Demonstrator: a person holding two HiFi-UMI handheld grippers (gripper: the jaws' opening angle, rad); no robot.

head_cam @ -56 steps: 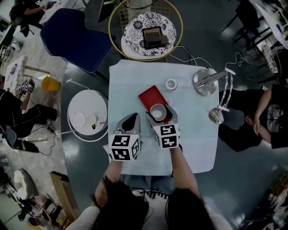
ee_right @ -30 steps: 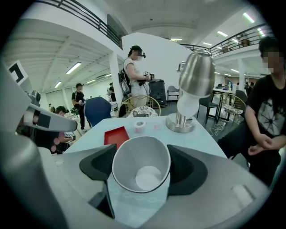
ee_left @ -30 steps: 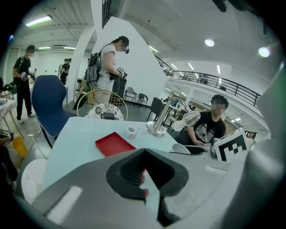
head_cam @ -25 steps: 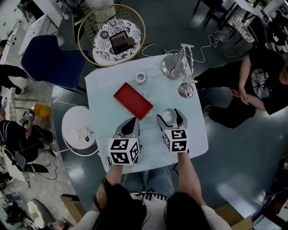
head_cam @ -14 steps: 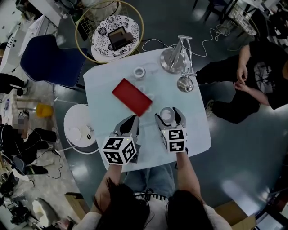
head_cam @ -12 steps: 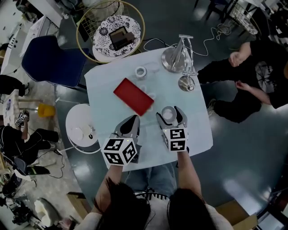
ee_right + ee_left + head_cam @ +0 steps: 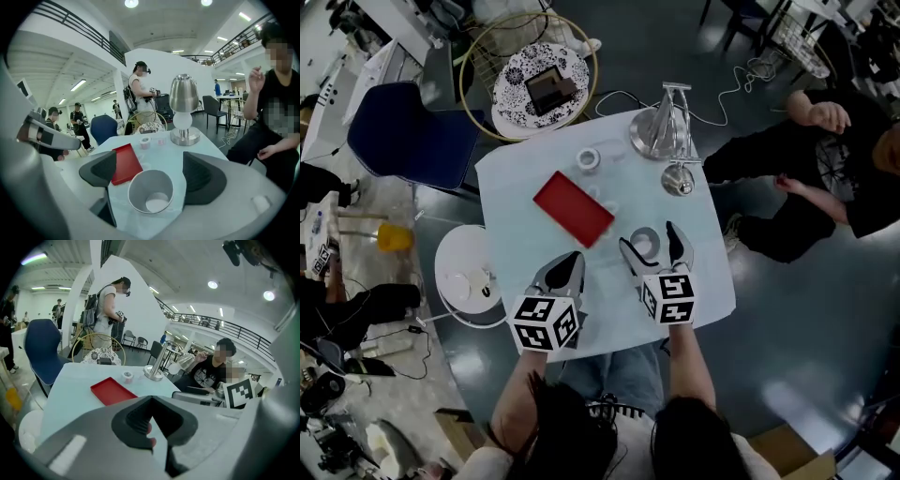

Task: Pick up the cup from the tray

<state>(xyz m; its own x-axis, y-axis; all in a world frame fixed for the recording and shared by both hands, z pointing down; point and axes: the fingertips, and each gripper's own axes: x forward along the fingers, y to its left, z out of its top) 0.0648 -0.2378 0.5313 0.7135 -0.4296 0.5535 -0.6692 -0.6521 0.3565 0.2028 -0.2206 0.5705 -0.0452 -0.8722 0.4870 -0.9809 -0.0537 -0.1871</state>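
The right tongs (image 7: 649,239) stand wide around the grey cup (image 7: 151,191), which sits upright on the pale bench (image 7: 516,202) near the red tray (image 7: 573,208), not on it. The cup's base is hidden. The left tongs (image 7: 570,261) are pressed together, empty.

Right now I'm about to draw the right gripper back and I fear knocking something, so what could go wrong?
1. The cup stands between the right gripper's open fingers, close to both; drifting sideways could tip it.
2. The shut left gripper sits near the red tray; swinging forward might nudge it.
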